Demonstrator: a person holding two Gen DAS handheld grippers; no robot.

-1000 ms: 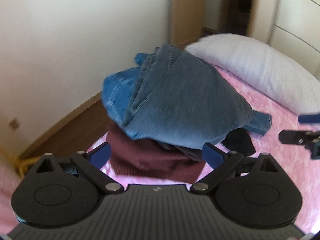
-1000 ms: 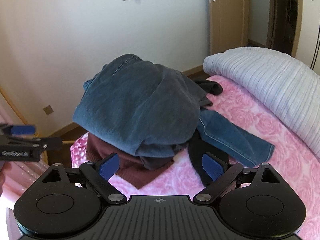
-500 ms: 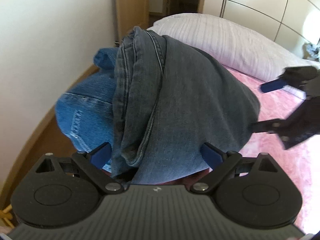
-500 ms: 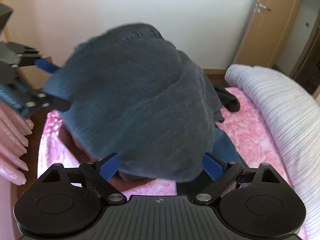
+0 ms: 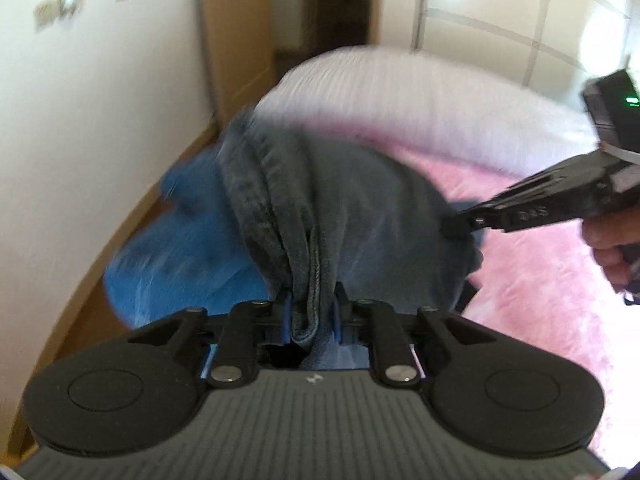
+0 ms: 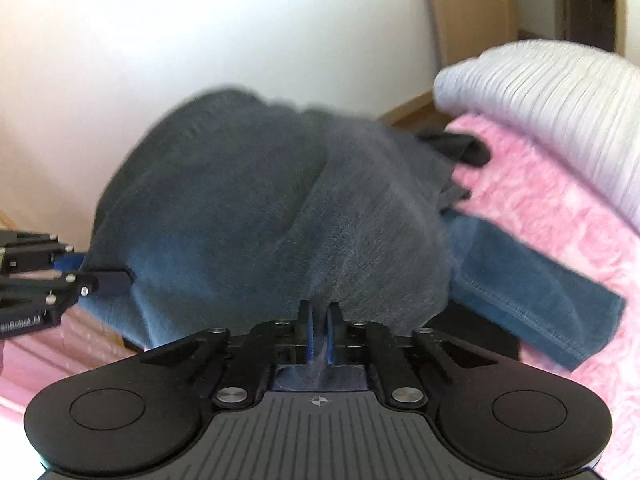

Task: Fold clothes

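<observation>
Dark grey-blue jeans (image 6: 256,216), bunched in a high mound on the pink bed (image 6: 552,208), just beside the white pillow (image 6: 560,92). Brighter blue jeans (image 5: 188,248) partly beneath, one leg (image 6: 532,296) lying flat across the bed.

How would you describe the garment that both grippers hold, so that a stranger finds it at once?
Start at the pink bed cover in front of the white pillow. A heap of clothes lies near its edge by the wall, and the grey-blue jeans drape over the top of it. Unlike the brighter blue jeans beside them, they are darker and pinched by the left gripper and right gripper.
</observation>
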